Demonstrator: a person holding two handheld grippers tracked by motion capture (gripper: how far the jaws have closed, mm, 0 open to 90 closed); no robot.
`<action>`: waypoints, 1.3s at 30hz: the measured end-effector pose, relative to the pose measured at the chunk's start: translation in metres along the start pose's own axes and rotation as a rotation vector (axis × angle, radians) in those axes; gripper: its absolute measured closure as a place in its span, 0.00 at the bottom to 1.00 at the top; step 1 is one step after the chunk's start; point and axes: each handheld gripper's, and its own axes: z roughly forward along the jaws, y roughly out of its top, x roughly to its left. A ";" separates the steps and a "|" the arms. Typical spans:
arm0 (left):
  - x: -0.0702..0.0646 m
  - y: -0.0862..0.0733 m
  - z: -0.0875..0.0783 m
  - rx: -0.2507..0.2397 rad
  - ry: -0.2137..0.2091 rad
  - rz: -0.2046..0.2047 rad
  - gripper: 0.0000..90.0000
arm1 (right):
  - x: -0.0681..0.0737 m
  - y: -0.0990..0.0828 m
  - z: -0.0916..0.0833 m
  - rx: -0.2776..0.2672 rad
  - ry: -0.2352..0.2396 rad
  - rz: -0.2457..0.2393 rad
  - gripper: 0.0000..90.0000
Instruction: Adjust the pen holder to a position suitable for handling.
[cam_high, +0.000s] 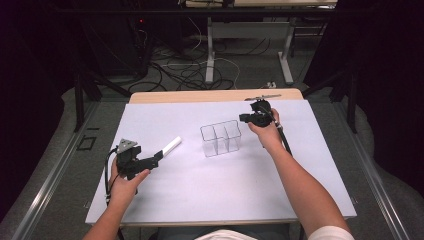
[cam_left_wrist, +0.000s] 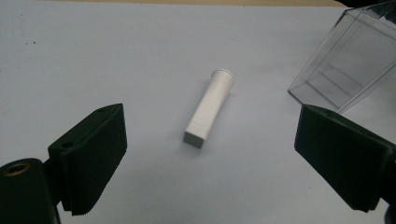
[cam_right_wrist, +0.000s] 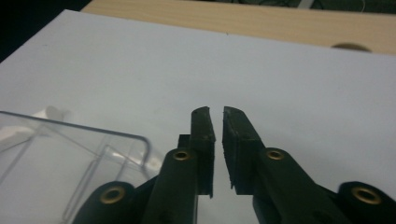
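- A white tube (cam_left_wrist: 209, 108) lies flat on the white sheet (cam_high: 210, 180) that covers the table, left of centre in the high view (cam_high: 171, 145); nothing touches it.
- The tube is matte and opaque: one end is squared off and blocky, the other round with a small raised lip.
- In the left gripper view its squared end points toward the camera and its lipped end away.
- A clear plastic organiser (cam_high: 221, 138) stands upright near the middle of the sheet, to the right of the tube and apart from it.
- The organiser is a thin-walled, open-topped box with rounded corners, split by partitions into three compartments, all of them bare inside.
- The sheet is smooth and pale; a strip of light wooden tabletop (cam_high: 215, 95) shows beyond its far edge.
- Past the table, a tangle of cables (cam_high: 185, 70) lies on the floor among metal table legs.
- The left gripper (cam_high: 156, 159) is held low over the sheet just short of the tube, its ridged black jaws spread wide, with the tube lying ahead in the gap between them; it grips nothing.
- The right gripper (cam_right_wrist: 215, 140) sits beside the organiser's far right corner, its jaws drawn almost together with a narrow slit left between the pads and nothing in it.
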 end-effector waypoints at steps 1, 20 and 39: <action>0.000 0.000 0.000 0.000 0.001 -0.002 0.10 | -0.006 -0.002 0.009 0.032 0.015 0.040 0.97; 0.001 0.000 -0.001 0.001 0.007 -0.001 0.11 | -0.010 -0.014 0.032 0.197 0.166 0.079 1.00; -0.007 0.001 0.004 0.009 0.006 0.021 0.12 | 0.005 -0.035 0.010 0.305 0.132 0.064 1.00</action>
